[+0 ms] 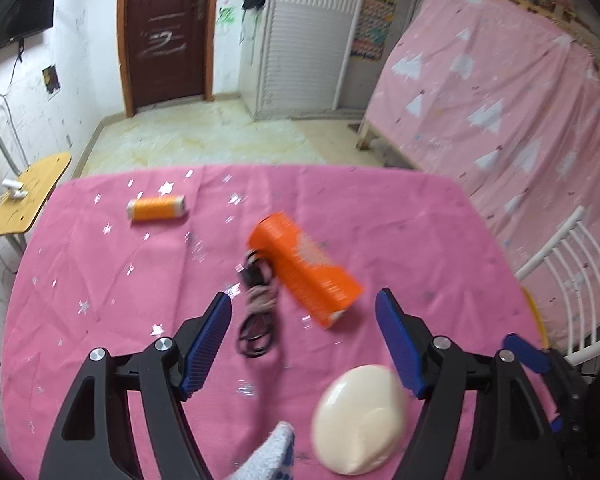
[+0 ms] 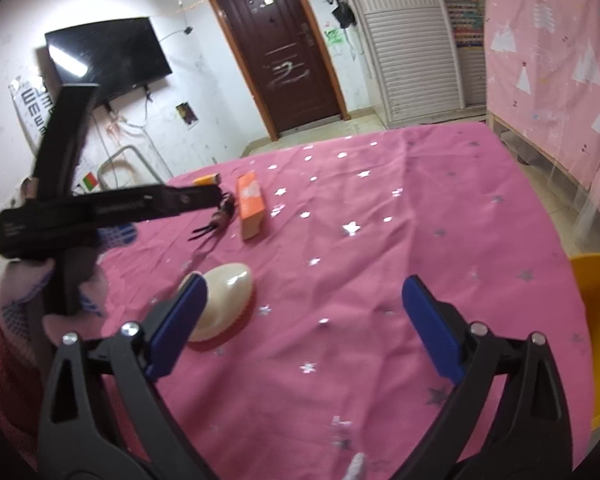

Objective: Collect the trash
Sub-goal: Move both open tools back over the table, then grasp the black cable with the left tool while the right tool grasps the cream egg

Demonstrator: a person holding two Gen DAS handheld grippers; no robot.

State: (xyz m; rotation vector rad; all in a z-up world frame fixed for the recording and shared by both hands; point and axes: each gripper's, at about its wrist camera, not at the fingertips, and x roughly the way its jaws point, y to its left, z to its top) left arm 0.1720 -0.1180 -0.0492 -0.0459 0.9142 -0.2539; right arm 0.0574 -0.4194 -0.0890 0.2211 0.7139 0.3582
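Observation:
An orange carton [image 1: 306,268] lies on its side on the pink star-print tablecloth [image 1: 100,280], with a black coiled cable [image 1: 256,308] beside it on the left. A small orange tube [image 1: 156,209] lies farther back left. A cream oval object [image 1: 358,416] lies near, under my left gripper's right finger. My left gripper [image 1: 304,312] is open and empty, just short of the carton and cable. My right gripper [image 2: 300,300] is open and empty over bare cloth; the cream object [image 2: 224,300] is at its left finger, the carton [image 2: 251,204] farther back.
A yellow stool [image 1: 28,196] stands left of the table. A pink-covered frame [image 1: 500,100] and a white chair [image 1: 572,276] stand at the right. A yellow chair [image 2: 598,332] is at the table's right edge. The left gripper's body [image 2: 100,208] crosses the right wrist view.

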